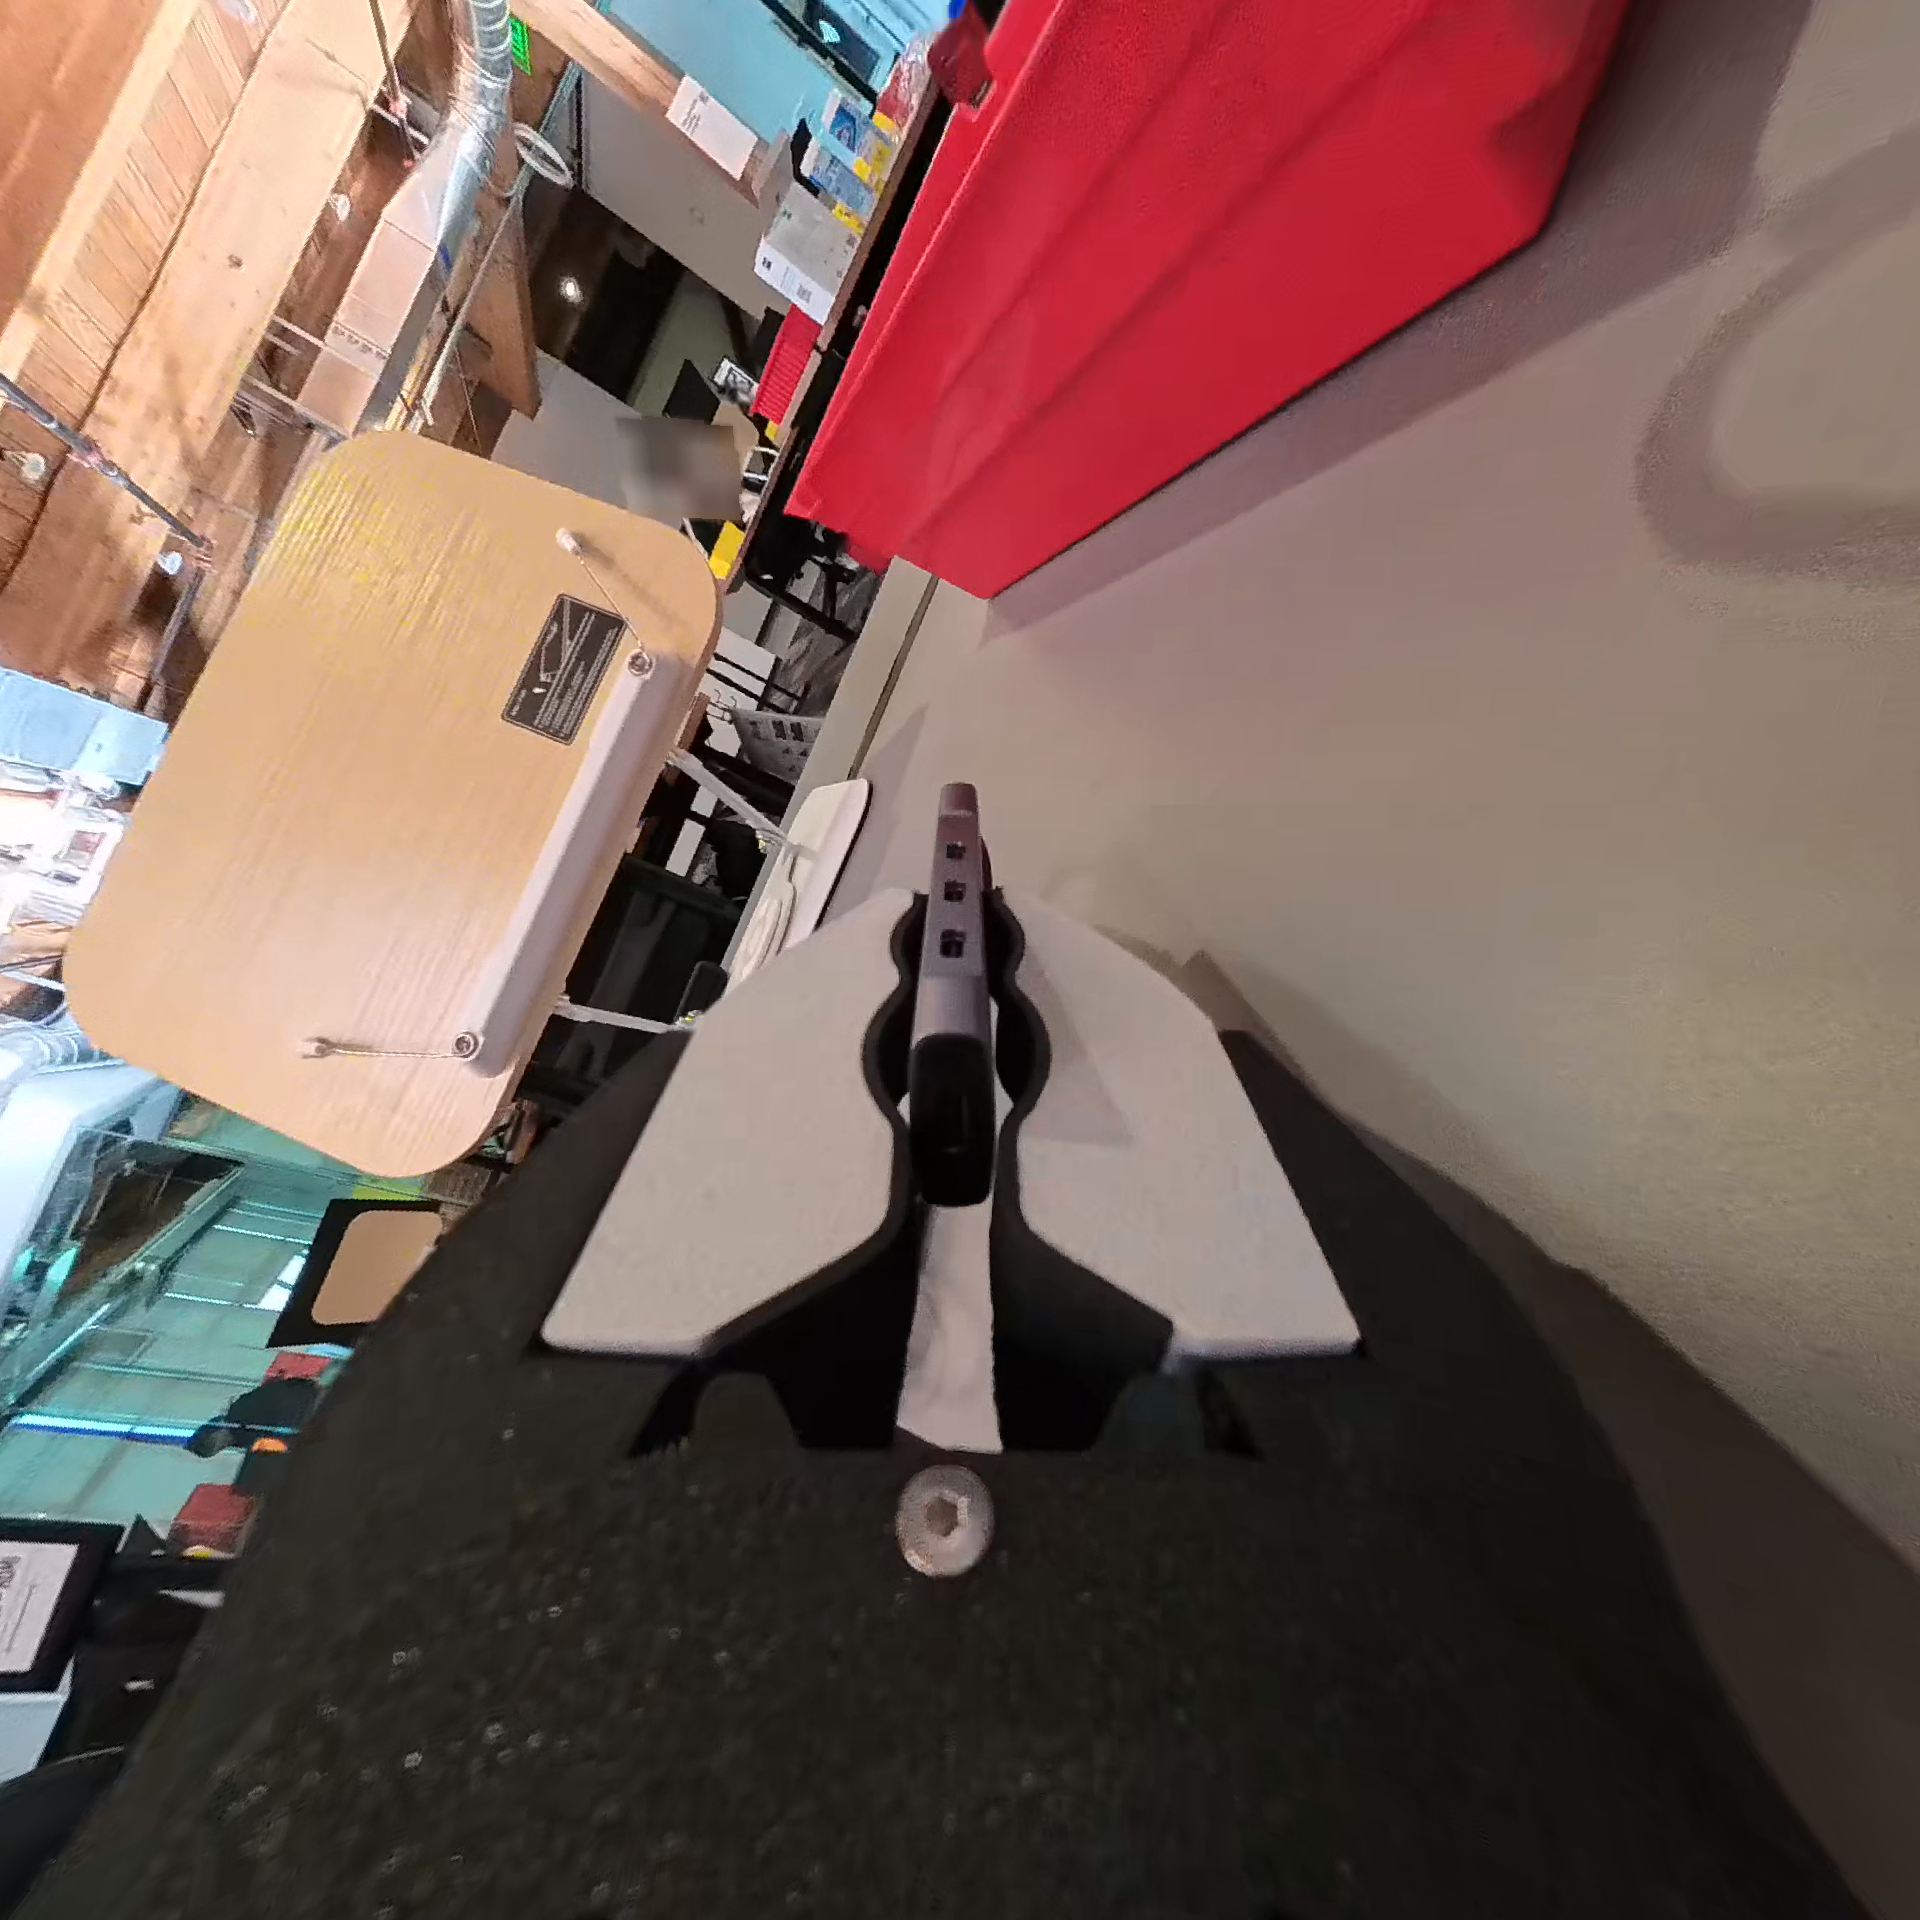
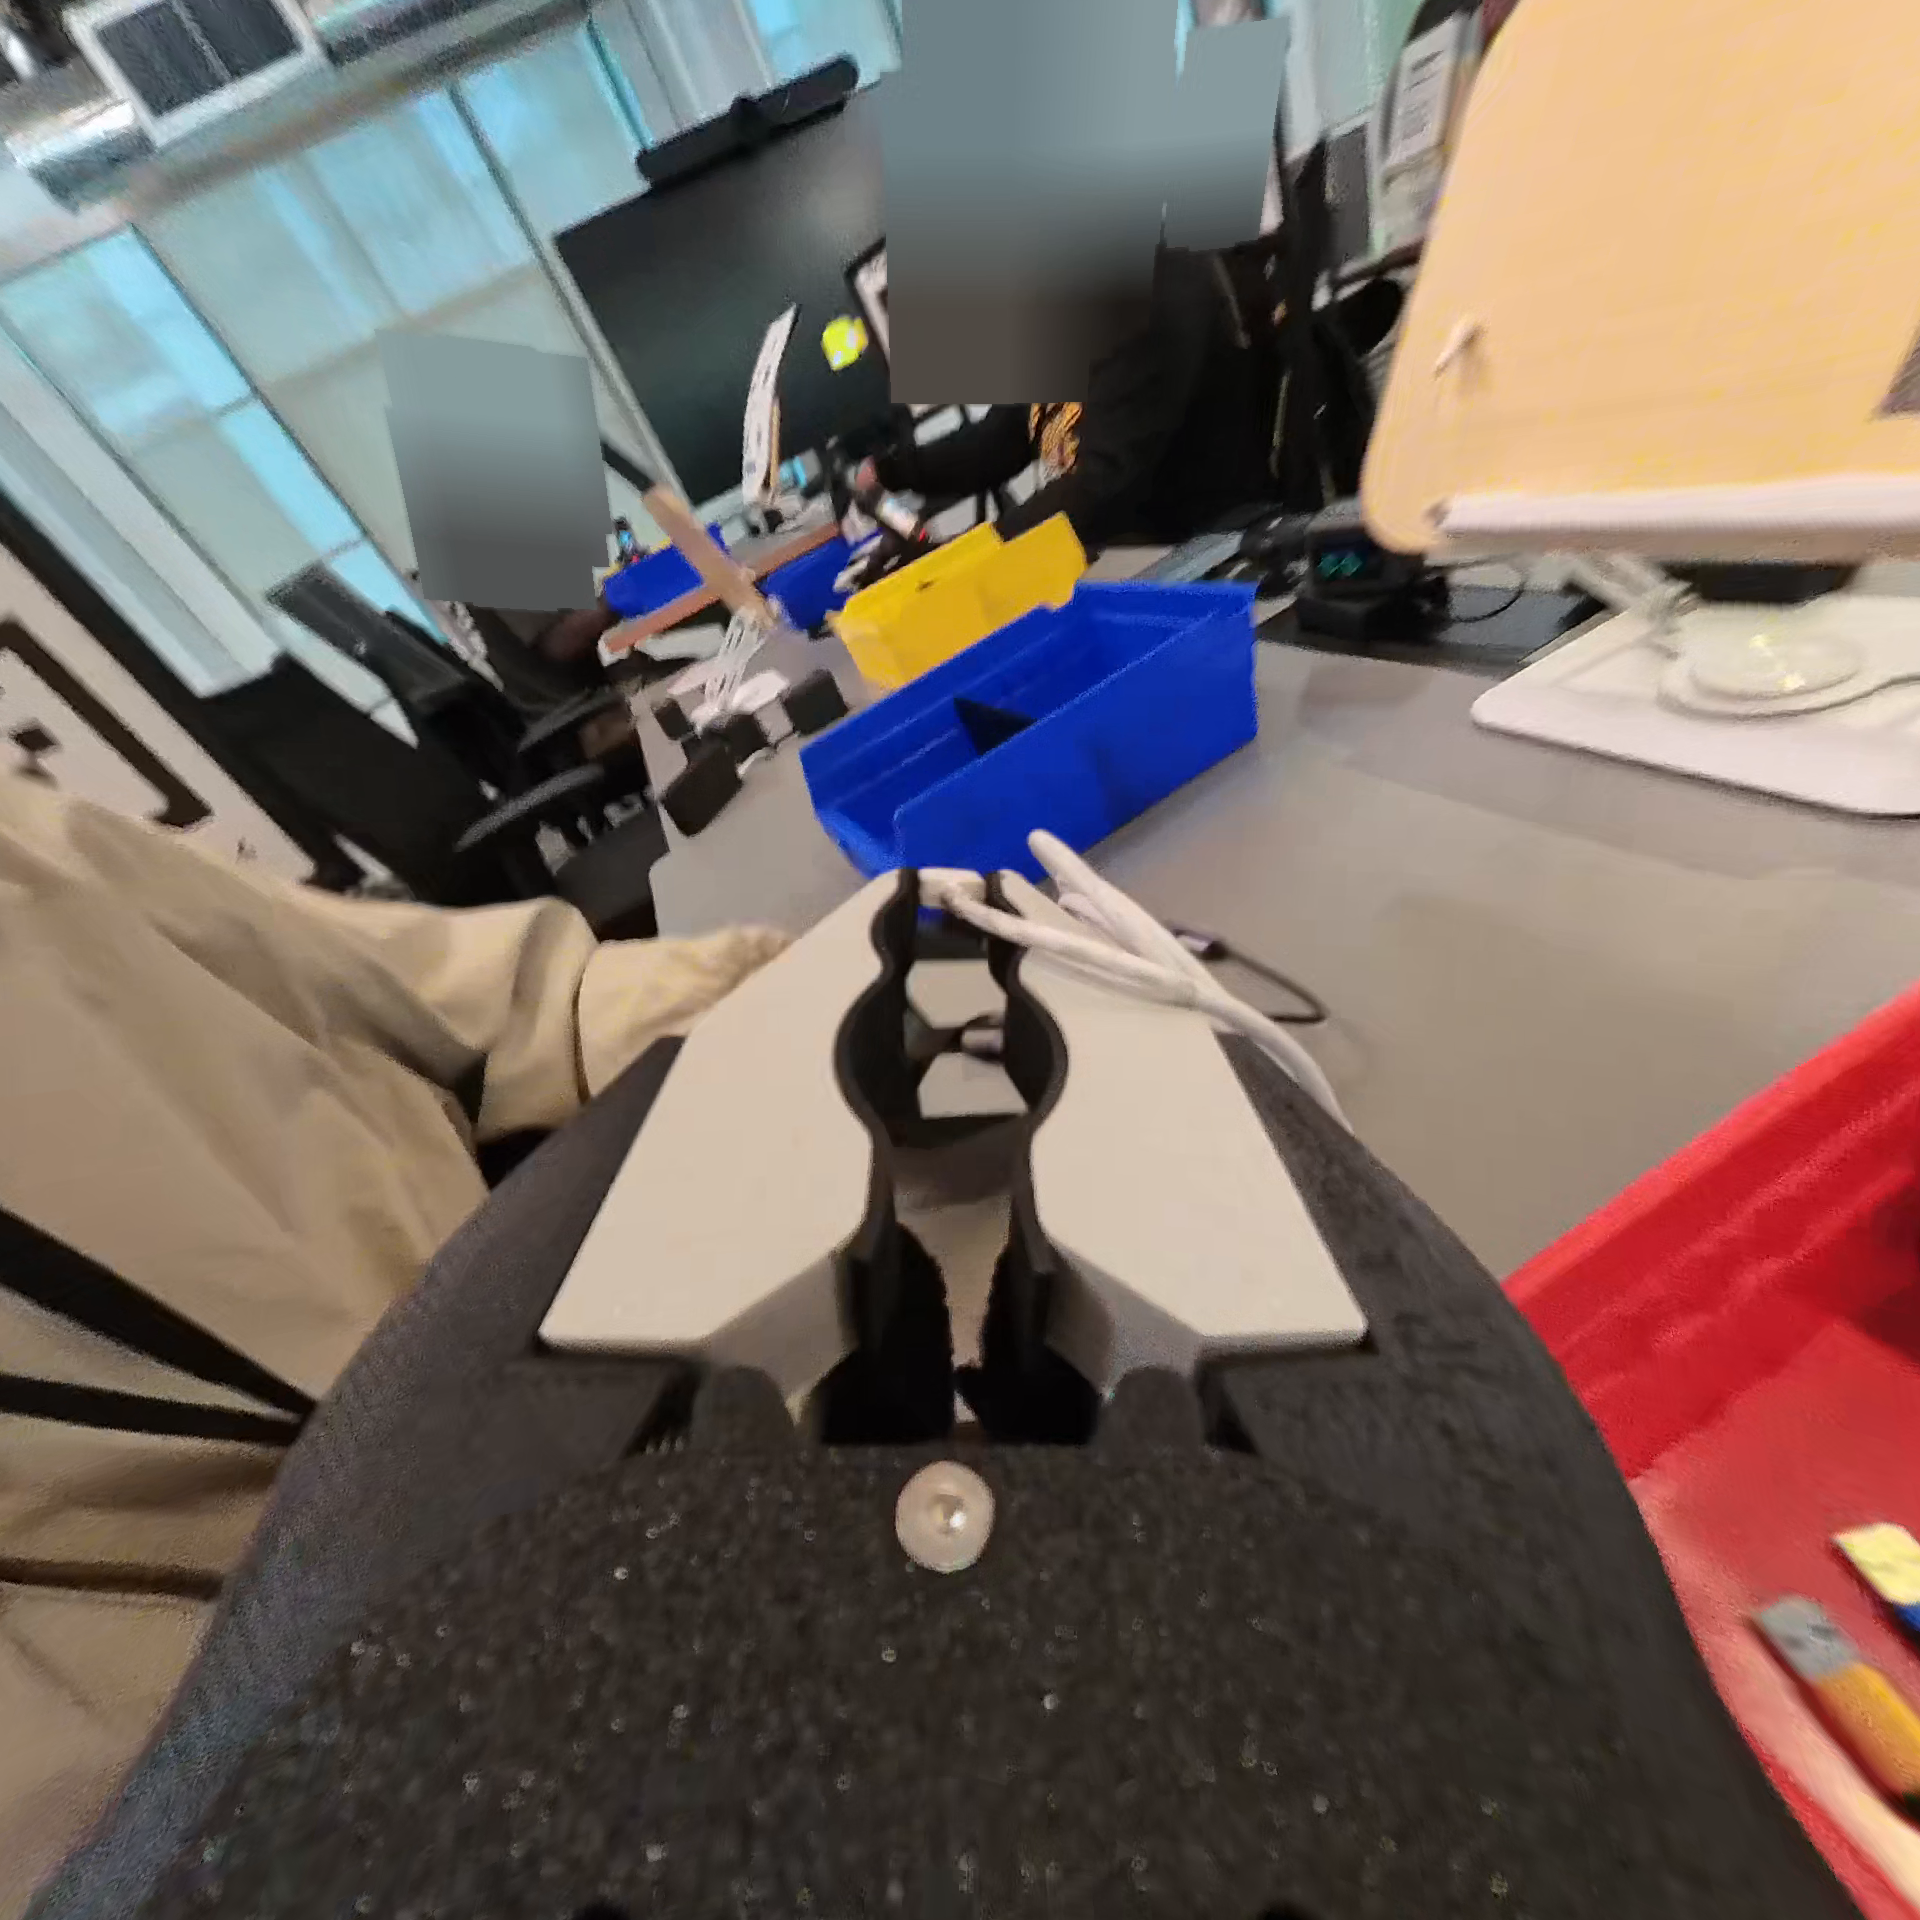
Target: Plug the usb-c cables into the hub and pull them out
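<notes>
Left gripper [image 1: 954, 914]: clamped on grey hub [image 1: 956, 925], edge-on, port row facing up & clear of fingers, likely steadied for plugging.

Right gripper [image 2: 951, 894]: fingers nearly together, pinching white usb-c cable [image 2: 1091, 935] at tips; plug end ahead, slack trailing right over grey table [image 2: 1455, 987].

Blue bin [image 2: 1049, 727] beyond tips.

My own fingers [image 1: 1132, 1122] cover the sides of the hub [image 1: 954, 966]. The white cables [image 2: 1101, 951] run behind my other gripper [image 2: 951, 894], their plugs hidden. The red bin [image 2: 1766, 1382] is cut off by the frame's edge.
</notes>
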`<action>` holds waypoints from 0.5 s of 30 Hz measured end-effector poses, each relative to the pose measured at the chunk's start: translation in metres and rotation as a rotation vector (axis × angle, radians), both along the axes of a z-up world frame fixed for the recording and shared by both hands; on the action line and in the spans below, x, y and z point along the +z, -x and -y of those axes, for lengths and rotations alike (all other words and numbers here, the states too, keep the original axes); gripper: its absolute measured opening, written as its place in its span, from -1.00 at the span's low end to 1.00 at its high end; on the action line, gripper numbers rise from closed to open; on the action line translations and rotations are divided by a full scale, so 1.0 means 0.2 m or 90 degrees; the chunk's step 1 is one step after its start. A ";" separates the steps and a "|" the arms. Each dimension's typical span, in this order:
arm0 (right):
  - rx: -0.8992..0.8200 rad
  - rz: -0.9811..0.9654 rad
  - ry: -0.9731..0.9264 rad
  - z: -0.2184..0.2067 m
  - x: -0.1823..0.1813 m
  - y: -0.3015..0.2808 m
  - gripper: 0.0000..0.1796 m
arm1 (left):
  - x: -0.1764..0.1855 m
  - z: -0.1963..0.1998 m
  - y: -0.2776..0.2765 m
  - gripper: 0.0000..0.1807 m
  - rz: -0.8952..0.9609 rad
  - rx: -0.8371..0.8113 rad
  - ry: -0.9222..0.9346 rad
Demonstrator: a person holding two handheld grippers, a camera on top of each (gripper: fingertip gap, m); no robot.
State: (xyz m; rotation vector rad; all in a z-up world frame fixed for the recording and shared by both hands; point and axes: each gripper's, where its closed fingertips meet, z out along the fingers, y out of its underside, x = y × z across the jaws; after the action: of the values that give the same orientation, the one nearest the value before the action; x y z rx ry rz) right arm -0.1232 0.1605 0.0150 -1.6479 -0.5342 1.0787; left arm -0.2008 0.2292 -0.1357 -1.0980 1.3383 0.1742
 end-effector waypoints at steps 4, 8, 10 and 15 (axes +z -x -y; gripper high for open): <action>-0.043 -0.088 0.094 -0.15 0.04 -0.25 -0.86 | -0.01 -0.01 0.01 -0.89 0.008 0.003 0.024; -0.124 -0.117 0.277 -0.31 -0.31 -0.46 -0.86 | -0.02 -0.01 0.00 -0.89 0.000 -0.005 0.027; -0.111 -0.062 0.386 -0.28 -0.52 -0.48 -0.87 | -0.03 0.00 0.00 -0.89 -0.009 -0.005 0.023; -0.208 0.186 0.410 -0.29 -0.70 -0.63 -0.84 | -0.04 0.00 -0.01 -0.89 -0.018 -0.008 0.028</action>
State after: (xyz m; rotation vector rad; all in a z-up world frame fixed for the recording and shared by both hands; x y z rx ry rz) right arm 0.0035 0.2188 -0.1249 -2.3816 -0.0786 0.8074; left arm -0.1985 0.2299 -0.1441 -1.1273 1.3791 0.1516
